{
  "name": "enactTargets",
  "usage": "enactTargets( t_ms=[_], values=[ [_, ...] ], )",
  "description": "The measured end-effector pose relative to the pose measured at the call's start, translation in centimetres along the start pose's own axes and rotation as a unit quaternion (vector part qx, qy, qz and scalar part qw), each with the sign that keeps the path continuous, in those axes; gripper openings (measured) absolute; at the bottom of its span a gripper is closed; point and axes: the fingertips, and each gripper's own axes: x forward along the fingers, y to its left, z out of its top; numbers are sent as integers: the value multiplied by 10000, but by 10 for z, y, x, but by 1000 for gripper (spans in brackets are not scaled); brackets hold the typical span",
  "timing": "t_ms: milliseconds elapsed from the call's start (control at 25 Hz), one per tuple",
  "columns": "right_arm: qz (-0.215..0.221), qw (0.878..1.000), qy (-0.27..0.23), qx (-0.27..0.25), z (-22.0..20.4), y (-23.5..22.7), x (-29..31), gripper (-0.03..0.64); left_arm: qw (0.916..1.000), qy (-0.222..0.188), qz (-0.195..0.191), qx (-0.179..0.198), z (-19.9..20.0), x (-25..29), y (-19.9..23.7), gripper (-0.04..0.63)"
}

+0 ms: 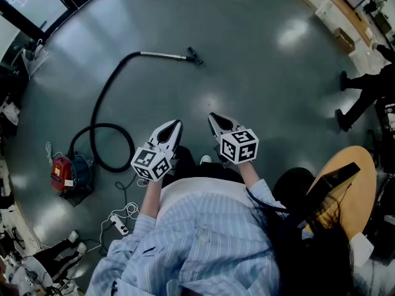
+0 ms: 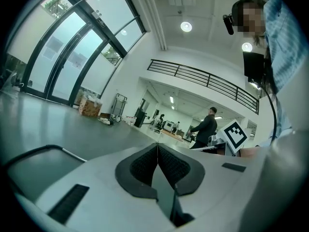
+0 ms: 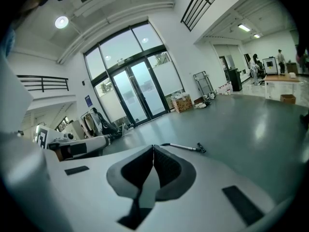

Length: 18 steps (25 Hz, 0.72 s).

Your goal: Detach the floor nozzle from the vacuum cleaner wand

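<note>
A silver vacuum wand [image 1: 163, 55] lies on the grey floor far ahead, with a small black floor nozzle [image 1: 195, 56] at its right end. A black hose [image 1: 103, 97] curves back to the red and blue vacuum body [image 1: 70, 174] at the left. The right gripper view also catches the wand [image 3: 181, 147] and nozzle [image 3: 201, 149] in the distance. My left gripper [image 1: 179, 123] and right gripper [image 1: 210, 116] are held side by side near my body, well short of the wand. Both are shut with nothing between the jaws.
A white power strip with cable [image 1: 120, 222] lies on the floor at my lower left. A round wooden table [image 1: 355, 184] stands at my right. A person's legs [image 1: 364, 91] show at the far right. Glass doors [image 3: 130, 95] and boxes [image 3: 182, 102] line the far wall.
</note>
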Motion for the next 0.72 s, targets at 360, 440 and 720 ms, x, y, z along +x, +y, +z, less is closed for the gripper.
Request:
enactTargets(
  t_ms=[360,440,720],
  values=[
    [37,9993,195,305,15,21,61,8,9993,-4,-311,-187,28,-5,55,6],
    [65,9989,242,385,20,30,78,8,9993,20,-322,-192,39,-7,75,6],
    [-63,9987,232,444,42,58,127,8,9997,88,-199,-138,74,-23,141,8]
  ],
)
